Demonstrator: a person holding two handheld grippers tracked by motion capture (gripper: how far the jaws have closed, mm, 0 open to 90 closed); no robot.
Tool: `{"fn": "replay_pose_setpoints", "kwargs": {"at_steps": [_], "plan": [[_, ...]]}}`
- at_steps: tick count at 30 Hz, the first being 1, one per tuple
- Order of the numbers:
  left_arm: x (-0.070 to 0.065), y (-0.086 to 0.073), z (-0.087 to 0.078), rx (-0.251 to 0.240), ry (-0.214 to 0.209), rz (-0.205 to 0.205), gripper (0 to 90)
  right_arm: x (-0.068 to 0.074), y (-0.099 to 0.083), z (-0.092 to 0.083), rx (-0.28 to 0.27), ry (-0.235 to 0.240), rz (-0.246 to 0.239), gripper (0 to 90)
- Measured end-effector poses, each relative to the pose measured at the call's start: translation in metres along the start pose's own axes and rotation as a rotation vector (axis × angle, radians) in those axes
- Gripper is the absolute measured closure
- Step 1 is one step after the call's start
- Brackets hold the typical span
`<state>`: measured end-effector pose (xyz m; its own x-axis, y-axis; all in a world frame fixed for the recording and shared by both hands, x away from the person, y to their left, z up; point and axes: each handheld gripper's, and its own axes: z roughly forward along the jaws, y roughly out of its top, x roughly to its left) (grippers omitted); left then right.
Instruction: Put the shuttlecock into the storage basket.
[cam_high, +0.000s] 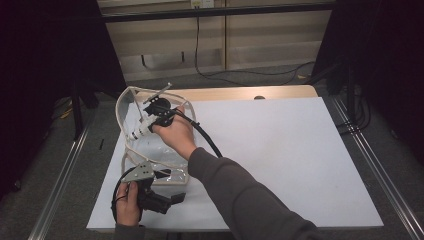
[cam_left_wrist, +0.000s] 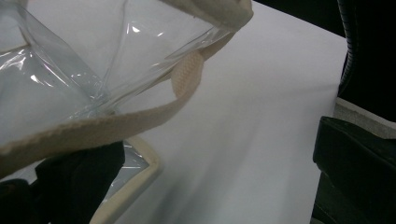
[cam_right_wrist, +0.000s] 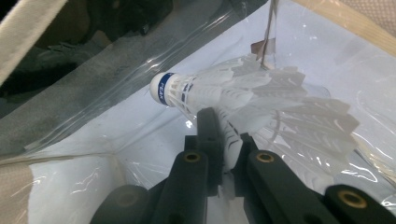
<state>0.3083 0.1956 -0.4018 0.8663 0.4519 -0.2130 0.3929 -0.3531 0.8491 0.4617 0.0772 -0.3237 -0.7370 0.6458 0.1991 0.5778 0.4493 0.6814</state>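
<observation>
High view: a clear plastic bag (cam_high: 150, 145) with cream webbing trim is standing open at the left part of the white table sheet (cam_high: 280, 155), its far rim near the sheet's far-left edge; the sheet's right half is lying bare, leaving wide room there. The right hand (cam_high: 175, 134) is reaching across from the near right, sleeve angled up-left, and is holding the right gripper (cam_high: 152, 117) inside the bag's mouth with a white shuttlecock (cam_high: 137, 131) at its tip. The left hand (cam_high: 129, 202) is gripping the left gripper (cam_high: 172, 199) at the near-left edge, just near of the bag.

Left gripper view: a cream woven strap (cam_left_wrist: 116, 122) is curving over glossy, creased clear film (cam_left_wrist: 51, 84); smooth white sheet is spreading to the right. Whether these jaws are apart or together cannot be told.

Right gripper view: the black jaws are pressing together on the shuttlecock's (cam_right_wrist: 224, 93) feathered skirt; its rounded white cork with a blue band is pointing left, inside the crinkled transparent walls.
</observation>
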Motion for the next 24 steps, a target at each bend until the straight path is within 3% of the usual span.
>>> {"fn": "replay_pose_setpoints", "kwargs": {"at_steps": [9,21,24], "plan": [[0.0,0.0,-0.001,0.004,0.004,0.003,2.4,0.001,0.001,-0.001,0.001,0.0,-0.004,88.1],[0.0,0.0,-0.001,0.004,0.003,0.003,2.3,0.007,0.003,-0.003,-0.015,0.009,0.026,88.1],[0.0,-0.001,0.0,0.003,0.004,-0.003,2.3,0.01,0.004,-0.003,-0.019,-0.006,-0.001,88.1]]}}
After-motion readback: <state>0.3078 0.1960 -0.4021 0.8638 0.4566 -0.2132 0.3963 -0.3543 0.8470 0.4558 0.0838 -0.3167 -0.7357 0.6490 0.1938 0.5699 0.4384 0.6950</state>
